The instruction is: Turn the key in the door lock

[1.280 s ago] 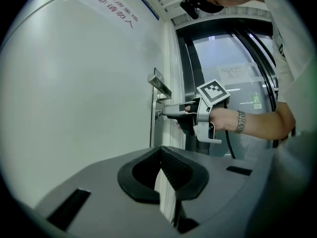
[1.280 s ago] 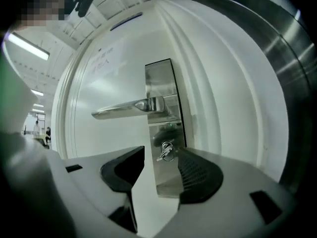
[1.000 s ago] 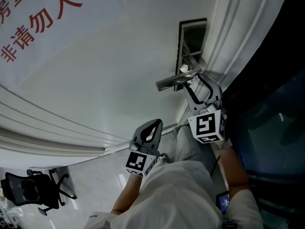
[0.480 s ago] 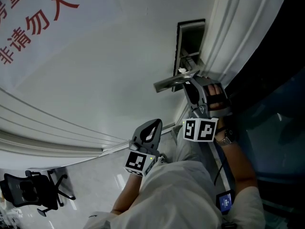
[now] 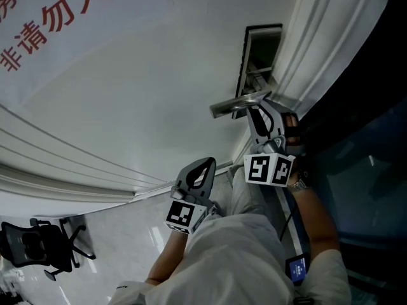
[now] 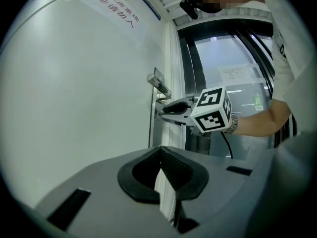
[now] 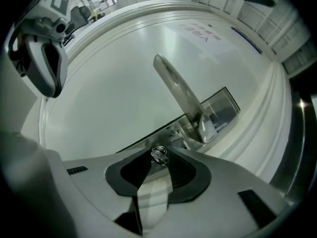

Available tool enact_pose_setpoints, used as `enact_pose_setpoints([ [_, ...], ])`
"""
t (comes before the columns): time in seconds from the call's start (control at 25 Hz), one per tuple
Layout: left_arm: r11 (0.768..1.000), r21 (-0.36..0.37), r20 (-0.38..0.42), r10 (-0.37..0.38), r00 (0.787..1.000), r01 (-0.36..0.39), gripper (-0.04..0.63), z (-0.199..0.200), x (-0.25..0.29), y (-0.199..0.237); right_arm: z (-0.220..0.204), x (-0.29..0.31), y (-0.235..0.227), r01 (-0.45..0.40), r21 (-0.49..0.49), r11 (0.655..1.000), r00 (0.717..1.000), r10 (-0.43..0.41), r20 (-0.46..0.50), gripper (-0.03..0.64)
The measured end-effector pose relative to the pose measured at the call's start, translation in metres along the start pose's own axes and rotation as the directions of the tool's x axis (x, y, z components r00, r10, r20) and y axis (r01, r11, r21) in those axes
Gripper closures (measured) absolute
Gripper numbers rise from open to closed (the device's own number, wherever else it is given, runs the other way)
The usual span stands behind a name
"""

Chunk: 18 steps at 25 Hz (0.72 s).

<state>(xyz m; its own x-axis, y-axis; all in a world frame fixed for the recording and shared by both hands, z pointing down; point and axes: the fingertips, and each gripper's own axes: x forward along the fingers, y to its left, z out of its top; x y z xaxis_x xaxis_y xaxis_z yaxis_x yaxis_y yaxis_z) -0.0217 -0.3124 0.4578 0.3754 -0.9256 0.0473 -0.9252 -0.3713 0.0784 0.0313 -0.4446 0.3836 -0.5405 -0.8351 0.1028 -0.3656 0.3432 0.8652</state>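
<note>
Key [image 7: 158, 154] sits in the lock plate [image 7: 223, 105] just under the handle [image 7: 181, 95], at the edge of the white door [image 5: 146, 88]. Over there the right gripper [image 5: 255, 114] reaches in beneath the handle; its jaws have just been closing and now pinch the key's head between their tips. Held back and well apart from the lock plate, the left gripper [image 5: 206, 165] has its jaws together with nothing in them. Red lettering [image 5: 60, 24] runs across the door farther off.
</note>
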Motion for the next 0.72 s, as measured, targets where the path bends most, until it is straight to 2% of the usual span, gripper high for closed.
enact_pose_setpoints([
  [0.16,1.0,0.002,-0.006,0.029,1.0,-0.029,0.591,-0.002,-0.009,0.005,0.0,-0.001,-0.003,-0.013,0.165,0.986,1.0,0.012,0.01,0.515],
  [0.32,0.999,0.006,-0.01,0.045,0.999,-0.045,0.591,-0.003,-0.015,0.007,0.0,-0.002,-0.008,-0.016,0.32,0.947,1.0,0.008,0.028,0.514],
  [0.4,0.999,0.007,-0.011,0.048,0.999,-0.048,0.591,-0.003,-0.016,0.007,0.0,-0.002,-0.009,-0.018,0.392,0.92,0.999,0.004,0.036,0.514],
  [0.52,0.999,0.01,-0.011,0.043,0.999,-0.043,0.591,-0.003,-0.015,0.005,0.001,-0.002,-0.011,-0.031,0.508,0.861,0.998,0.002,0.057,0.512],
  [0.6,0.999,0.012,-0.009,0.036,0.999,-0.036,0.591,-0.001,-0.012,0.003,0.0,-0.002,-0.012,-0.042,0.534,0.844,0.998,0.006,0.068,0.511],
  [0.72,1.0,0.015,-0.006,0.026,1.0,-0.026,0.591,0.0,-0.009,0.001,0.001,-0.002,-0.012,-0.055,0.516,0.855,0.997,0.016,0.08,0.509],
])
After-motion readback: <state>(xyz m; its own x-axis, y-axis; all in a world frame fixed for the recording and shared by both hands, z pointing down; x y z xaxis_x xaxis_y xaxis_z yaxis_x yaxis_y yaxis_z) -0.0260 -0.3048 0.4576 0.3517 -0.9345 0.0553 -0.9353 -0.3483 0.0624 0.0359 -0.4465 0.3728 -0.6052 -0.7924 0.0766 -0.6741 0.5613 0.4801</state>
